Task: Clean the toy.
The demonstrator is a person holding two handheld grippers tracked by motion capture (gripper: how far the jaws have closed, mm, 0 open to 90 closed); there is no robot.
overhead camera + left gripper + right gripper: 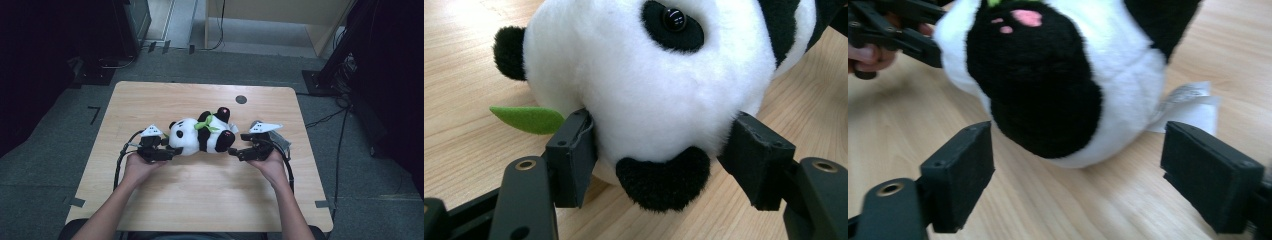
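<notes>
Left gripper: pads clamped on plush panda head. Right gripper: jaws wide, holding nothing, panda's bottom just ahead of them.

Place: a lab or test room set up for recording, not a home.
Floor: grey carpet tiles with tape marks on the left.
Counter: one plain light-wood counter standing alone in the middle.
Left far: dark equipment rack with cables on the floor.
Right far: black stand base and trailing cables.
Far: pale wooden furniture.
</notes>
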